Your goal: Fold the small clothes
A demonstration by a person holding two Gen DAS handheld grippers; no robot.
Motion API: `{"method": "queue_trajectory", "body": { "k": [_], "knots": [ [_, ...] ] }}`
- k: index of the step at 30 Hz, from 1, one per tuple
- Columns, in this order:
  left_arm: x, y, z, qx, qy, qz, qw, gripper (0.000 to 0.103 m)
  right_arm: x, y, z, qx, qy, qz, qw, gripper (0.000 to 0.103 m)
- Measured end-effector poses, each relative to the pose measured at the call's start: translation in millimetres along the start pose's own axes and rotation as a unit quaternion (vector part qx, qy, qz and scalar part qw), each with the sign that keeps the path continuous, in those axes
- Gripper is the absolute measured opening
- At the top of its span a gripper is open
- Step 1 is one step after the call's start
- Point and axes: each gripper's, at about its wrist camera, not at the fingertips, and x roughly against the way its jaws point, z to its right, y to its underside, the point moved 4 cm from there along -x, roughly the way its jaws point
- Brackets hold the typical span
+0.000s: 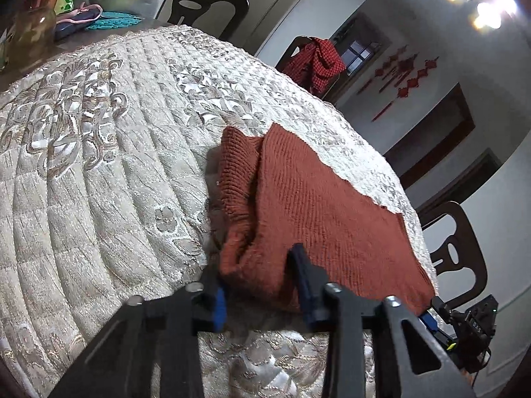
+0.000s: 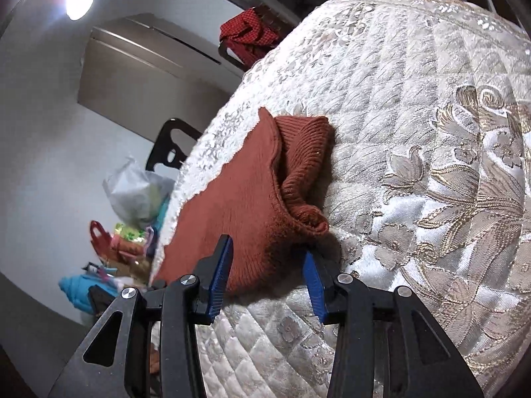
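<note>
Rust knit [image 1: 318, 199] flat on quilted cover [image 1: 116, 152], near its edge. Left gripper [image 1: 262, 285] and right gripper [image 2: 265, 275] astride knit's corners, pads apart, pressing nothing. No readable writing.

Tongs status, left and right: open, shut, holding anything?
Left tongs: around the near edge of the rust knit garment; cannot tell if the pads press it.
Right tongs: open, garment edge between the pads, not pinched.
</note>
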Motion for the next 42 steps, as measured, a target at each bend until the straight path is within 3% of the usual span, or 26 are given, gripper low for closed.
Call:
{"method": "queue_trajectory", "body": {
  "k": [2, 4, 10, 18, 22, 25, 28, 34, 38, 42],
  "knots": [
    [-2.1, -0.9, -0.2, 0.002, 0.002, -0.002, 1.0, 0.022, -4.2, 0.6, -4.6, 0.021, 0.022, -0.004, 1.0, 0.039],
    [-1.6, -1.9, 0.6, -0.001, 0.0, -0.001, 1.0, 0.018, -9.1, -1.9, -3.1, 0.026, 0.031, -0.005, 0.999, 0.02],
    [24.8, -0.2, 11.9, -0.037, 0.003, 0.017, 0.9992, 0.011, 10.0, 2.3, -8.5, 0.044, 0.014, 0.007, 0.999, 0.007],
    [69.8, 34.1, 4.3, -0.047, 0.032, 0.009, 0.9984, 0.011, 57.5, 35.8, -14.6, 0.057, -0.006, 0.0, 0.998, 0.006],
    [77.5, 60.8, -7.9, -0.053, 0.028, -0.007, 0.9982, 0.011, 76.3, 56.3, -6.1, 0.061, 0.011, -0.01, 0.998, 0.006],
    [70.2, 74.5, -14.7, -0.062, 0.021, -0.025, 0.9976, 0.016, 67.8, 61.9, 15.7, 0.045, 0.029, -0.036, 0.998, 0.007],
    [80.2, 74.8, -15.8, -0.079, 0.011, -0.017, 0.9967, 0.017, 67.8, 64.0, 17.4, 0.05, 0.035, -0.044, 0.997, 0.01],
    [108.4, 64.2, -8.9, -0.121, -0.03, 0.029, 0.9918, 0.02, 100.1, 59.2, -20.3, 0.155, 0.069, 0.014, 0.985, 0.014],
    [113.4, 48.3, 5.7, -0.141, -0.038, 0.06, 0.9874, 0.021, 83.6, 60.5, -37.9, 0.194, 0.069, 0.015, 0.978, 0.014],
    [95.0, 42.7, 27.6, -0.174, -0.039, 0.056, 0.9823, 0.024, 57.8, 61.2, -43.5, 0.217, 0.092, 0.012, 0.972, 0.014]
  ]
}}
